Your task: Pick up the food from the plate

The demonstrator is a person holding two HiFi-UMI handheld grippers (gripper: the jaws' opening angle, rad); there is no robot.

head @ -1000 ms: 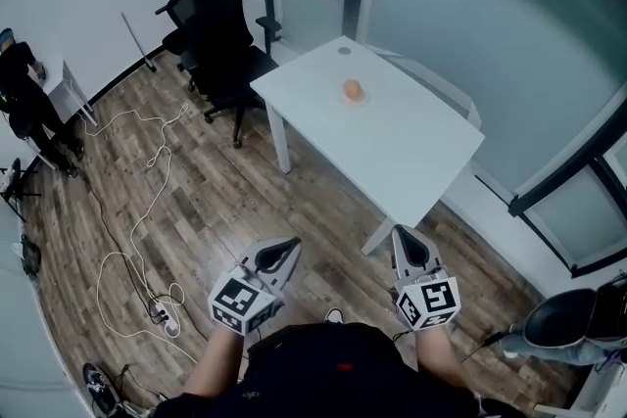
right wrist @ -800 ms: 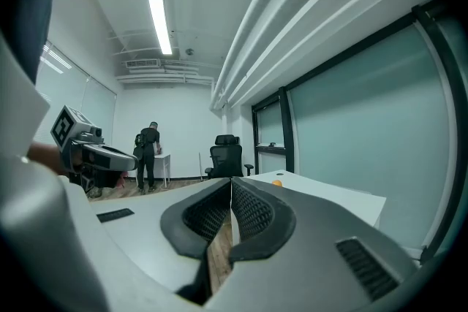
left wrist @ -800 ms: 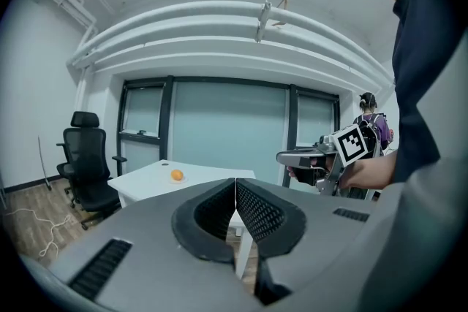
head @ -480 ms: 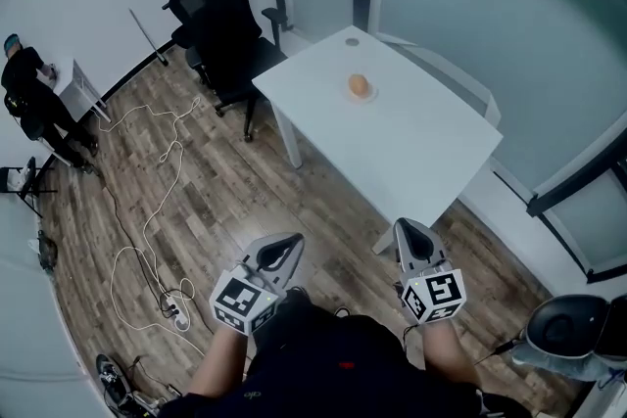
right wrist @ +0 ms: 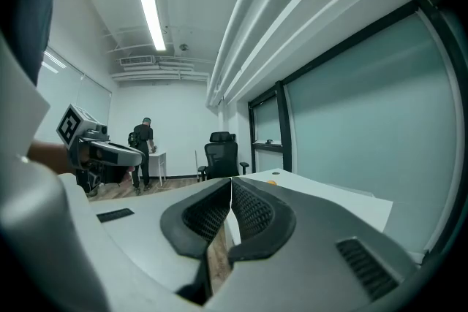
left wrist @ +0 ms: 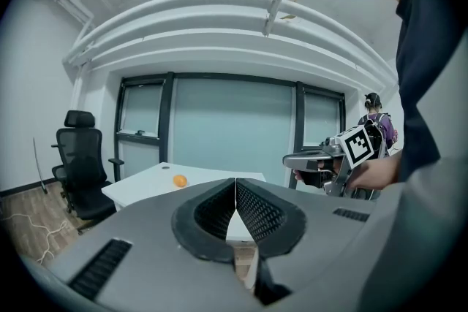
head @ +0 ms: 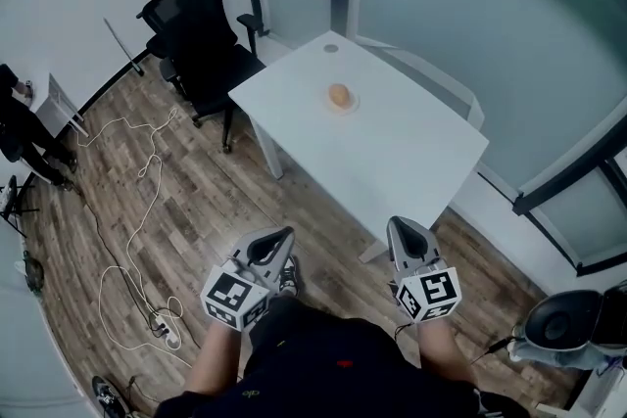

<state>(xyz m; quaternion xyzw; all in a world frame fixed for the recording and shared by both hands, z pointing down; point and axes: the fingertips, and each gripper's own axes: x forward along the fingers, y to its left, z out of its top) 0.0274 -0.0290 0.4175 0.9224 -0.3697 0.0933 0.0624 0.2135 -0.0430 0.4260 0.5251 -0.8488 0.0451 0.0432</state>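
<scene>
An orange round piece of food (head: 339, 94) sits on a small white plate (head: 351, 105) on the white table (head: 392, 152), toward its far side. It shows small and orange in the left gripper view (left wrist: 180, 181) and barely over the jaw edge in the right gripper view (right wrist: 273, 182). My left gripper (head: 282, 240) and right gripper (head: 402, 232) are held low in front of my body, well short of the table. Both are shut with nothing between their jaws.
Two black office chairs (head: 201, 34) stand left of the table. White cables (head: 137, 210) and a power strip (head: 162, 333) lie on the wooden floor. A person (head: 24, 127) stands at a small desk far left. A glass wall (head: 470, 5) runs behind the table.
The head view has shifted, so the table and plate sit slightly further left and higher than before. Both grippers stay shut and in much the same place before my body.
</scene>
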